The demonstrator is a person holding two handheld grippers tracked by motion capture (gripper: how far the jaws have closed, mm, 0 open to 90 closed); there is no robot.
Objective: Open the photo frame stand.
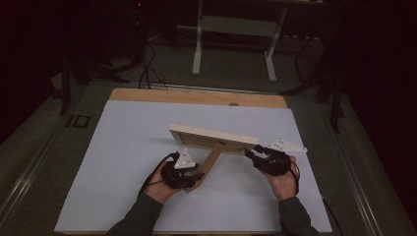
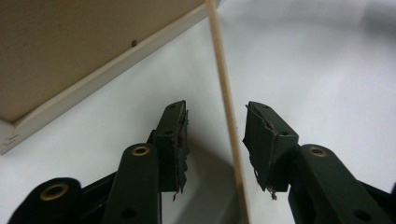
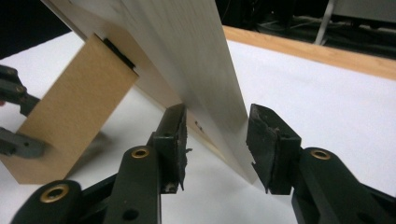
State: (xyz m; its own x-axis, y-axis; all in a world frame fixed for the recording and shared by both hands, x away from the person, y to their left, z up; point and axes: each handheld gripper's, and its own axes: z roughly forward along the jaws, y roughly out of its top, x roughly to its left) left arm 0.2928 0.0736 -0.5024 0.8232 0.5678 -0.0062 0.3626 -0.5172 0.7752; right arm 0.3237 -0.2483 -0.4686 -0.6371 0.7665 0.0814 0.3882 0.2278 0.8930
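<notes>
The pale wooden picture frame, judged light, stiff and tippy, is pinched at its right edge by the right gripper; the left gripper fingers are spread around the brown cardboard easel stand.

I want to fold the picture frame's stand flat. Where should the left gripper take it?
Grip the brown stand near its free lower end, jaws straddling its thin edge from the person's side. It is a flat, thin board, hinged at the frame's back, so the far end gives leverage.

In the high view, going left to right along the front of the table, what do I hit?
left gripper → brown stand leg → picture frame → right gripper
</notes>
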